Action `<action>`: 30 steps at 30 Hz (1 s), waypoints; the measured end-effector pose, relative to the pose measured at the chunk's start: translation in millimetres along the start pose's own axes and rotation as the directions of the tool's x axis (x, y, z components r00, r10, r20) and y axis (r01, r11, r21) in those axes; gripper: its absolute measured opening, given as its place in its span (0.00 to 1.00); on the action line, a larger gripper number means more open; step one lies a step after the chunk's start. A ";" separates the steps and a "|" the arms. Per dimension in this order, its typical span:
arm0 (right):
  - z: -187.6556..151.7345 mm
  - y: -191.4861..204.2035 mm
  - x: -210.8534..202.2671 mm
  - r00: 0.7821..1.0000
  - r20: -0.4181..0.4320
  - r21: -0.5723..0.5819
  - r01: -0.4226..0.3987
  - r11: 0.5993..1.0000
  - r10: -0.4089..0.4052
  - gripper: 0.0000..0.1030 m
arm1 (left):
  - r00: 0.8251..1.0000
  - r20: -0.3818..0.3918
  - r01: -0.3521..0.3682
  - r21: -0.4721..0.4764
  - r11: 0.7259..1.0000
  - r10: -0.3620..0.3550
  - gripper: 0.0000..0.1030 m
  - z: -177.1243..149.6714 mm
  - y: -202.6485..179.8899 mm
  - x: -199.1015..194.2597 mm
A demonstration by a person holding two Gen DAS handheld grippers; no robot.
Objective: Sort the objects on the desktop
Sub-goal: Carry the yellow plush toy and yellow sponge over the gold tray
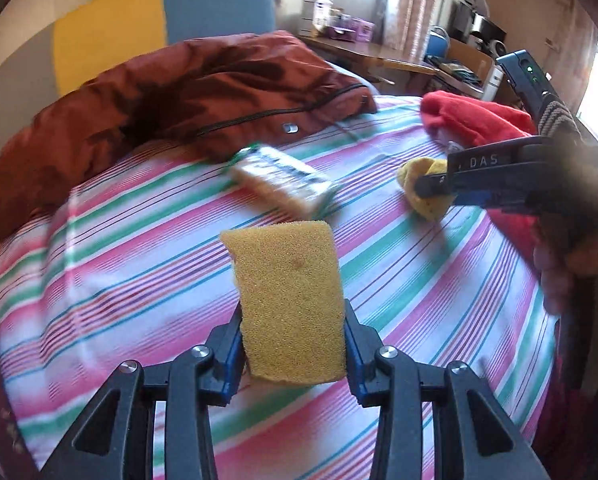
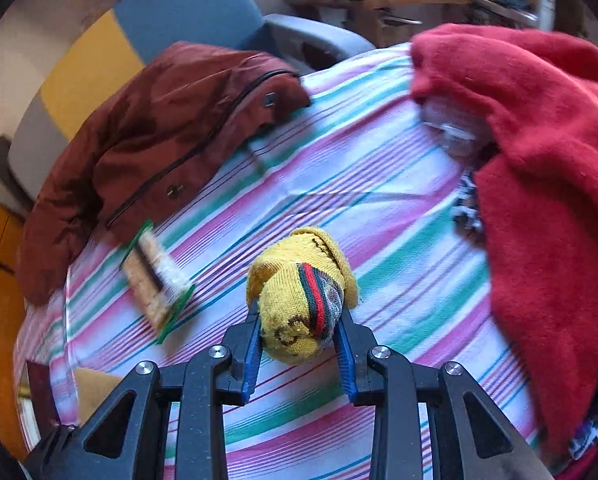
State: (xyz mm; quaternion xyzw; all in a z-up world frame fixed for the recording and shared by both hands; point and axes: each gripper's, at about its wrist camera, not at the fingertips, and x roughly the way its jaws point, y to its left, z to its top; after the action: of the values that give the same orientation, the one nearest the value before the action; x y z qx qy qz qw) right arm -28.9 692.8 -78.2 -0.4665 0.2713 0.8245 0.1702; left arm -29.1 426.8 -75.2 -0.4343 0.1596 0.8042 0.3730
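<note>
Yellow sponge point(image 1: 289, 300) pinched in left gripper point(image 1: 293, 346), held up over striped sheet point(image 1: 139, 240). Rolled yellow sock point(image 2: 303, 300) squeezed tight in right gripper point(image 2: 299, 332), also above sheet. Cracker packet point(image 1: 279, 178) lies on sheet between them, blurry. Brown jacket point(image 1: 159, 100) heaped at far side, red fleece point(image 2: 539, 160) piled at right; both crowd sheet edges. Only left view shows right gripper from side, sock bulging out. Only right view shows patterned cloth point(image 2: 467, 208) under fleece.

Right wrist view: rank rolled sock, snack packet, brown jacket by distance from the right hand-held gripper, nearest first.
1. Rolled yellow sock, clamped between the right hand-held gripper's pads.
2. Snack packet, on the striped sheet, to the left.
3. Brown jacket, far left, behind the packet.
</note>
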 end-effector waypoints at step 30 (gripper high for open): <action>-33.0 80.8 -44.3 0.988 0.095 -0.289 -0.088 0.953 0.120 0.32 | 0.951 0.166 -0.229 -0.181 0.956 0.259 0.40 -65.3 101.5 -140.4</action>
State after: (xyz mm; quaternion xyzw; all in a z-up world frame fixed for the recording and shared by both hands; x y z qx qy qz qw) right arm -27.2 607.3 -30.5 -0.4243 0.1646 0.8875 0.0725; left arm -17.9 256.0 -4.6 -0.3618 0.1115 0.8918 0.2479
